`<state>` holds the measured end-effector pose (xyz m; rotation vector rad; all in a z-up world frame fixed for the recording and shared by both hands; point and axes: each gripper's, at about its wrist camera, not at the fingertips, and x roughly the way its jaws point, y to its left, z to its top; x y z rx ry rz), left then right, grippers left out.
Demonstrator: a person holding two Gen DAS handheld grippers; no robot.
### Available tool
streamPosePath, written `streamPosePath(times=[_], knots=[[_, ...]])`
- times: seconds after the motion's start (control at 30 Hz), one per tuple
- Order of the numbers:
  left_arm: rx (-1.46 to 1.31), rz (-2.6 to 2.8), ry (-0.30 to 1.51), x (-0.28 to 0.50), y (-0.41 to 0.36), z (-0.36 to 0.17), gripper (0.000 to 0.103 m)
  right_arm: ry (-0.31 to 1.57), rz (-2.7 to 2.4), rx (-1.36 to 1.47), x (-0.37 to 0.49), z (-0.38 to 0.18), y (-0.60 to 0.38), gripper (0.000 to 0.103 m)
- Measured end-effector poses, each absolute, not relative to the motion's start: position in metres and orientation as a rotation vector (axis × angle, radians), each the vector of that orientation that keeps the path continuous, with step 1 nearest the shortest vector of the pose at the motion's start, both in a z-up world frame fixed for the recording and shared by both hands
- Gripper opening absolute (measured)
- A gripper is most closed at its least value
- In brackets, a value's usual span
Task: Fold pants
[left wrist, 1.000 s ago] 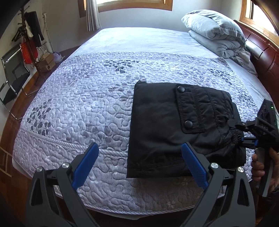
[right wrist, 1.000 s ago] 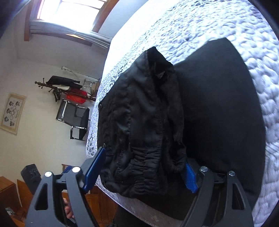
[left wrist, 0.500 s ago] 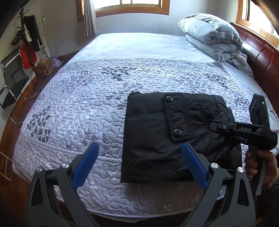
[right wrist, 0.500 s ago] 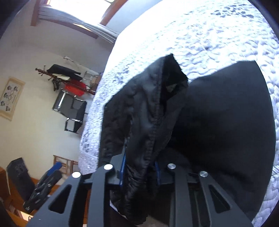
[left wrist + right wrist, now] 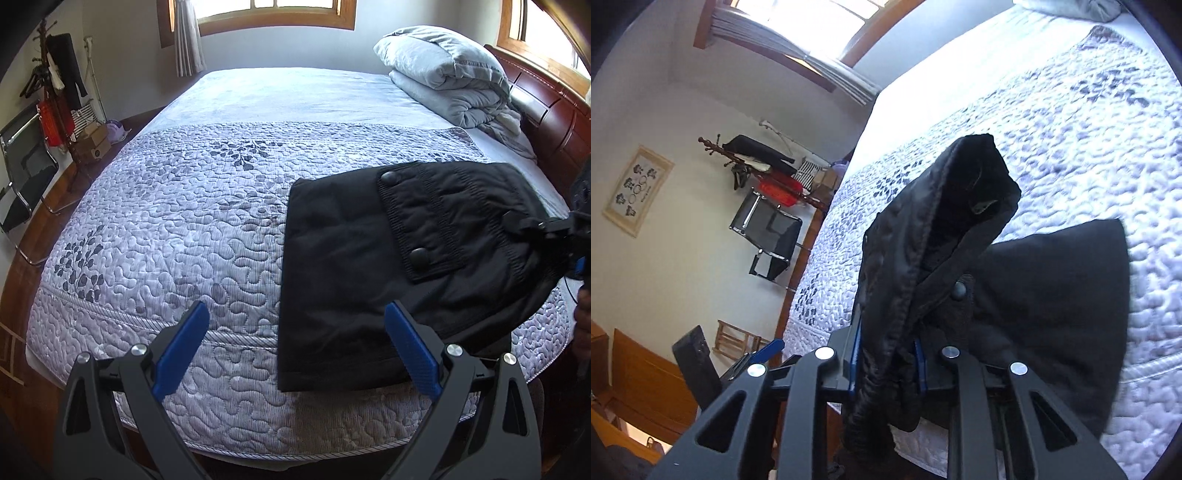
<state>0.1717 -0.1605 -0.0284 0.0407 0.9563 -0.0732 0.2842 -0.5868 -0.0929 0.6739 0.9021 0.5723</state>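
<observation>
Black pants (image 5: 354,266) lie folded on the quilted bed, near its front right corner, pocket flap with two snaps facing up. My left gripper (image 5: 295,350) is open and empty, hovering over the bed's front edge just left of the pants. My right gripper (image 5: 886,365) is shut on the gathered waistband of the pants (image 5: 923,236) and lifts that end off the quilt; it shows in the left wrist view (image 5: 546,227) at the right edge. The rest of the pants (image 5: 1052,288) stays flat on the bed.
The bed's quilted cover (image 5: 177,221) stretches left and back. A folded grey duvet (image 5: 447,74) lies by the wooden headboard (image 5: 554,107). A chair (image 5: 22,173) and a coat rack (image 5: 55,85) stand left of the bed.
My right gripper closed on the waistband and lifted it up from the bed. My left gripper stayed open and shifted left, away from the pants.
</observation>
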Motion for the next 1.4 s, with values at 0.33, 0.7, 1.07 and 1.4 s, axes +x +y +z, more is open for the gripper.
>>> streamPosePath(times=[0.33, 0.7, 1.07, 1.4], knots=[[0.058, -0.084, 0.974, 0.171, -0.165, -0.035, 0.096, 0.906, 0.519, 0.687, 0.278, -0.093, -0.614, 0.022], [0.071, -0.08, 0.995, 0.171, -0.168, -0.042, 0.096, 0.949, 0.434, 0.76, 0.27, -0.134, -0.649, 0.022], [0.107, -0.087, 1.02, 0.171, -0.177, -0.049, 0.096, 0.968, 0.406, 0.857, 0.266, -0.186, -0.667, 0.022], [0.112, -0.09, 1.046, 0.174, -0.183, -0.061, 0.096, 0.973, 0.398, 0.838, 0.254, -0.202, -0.673, 0.041]])
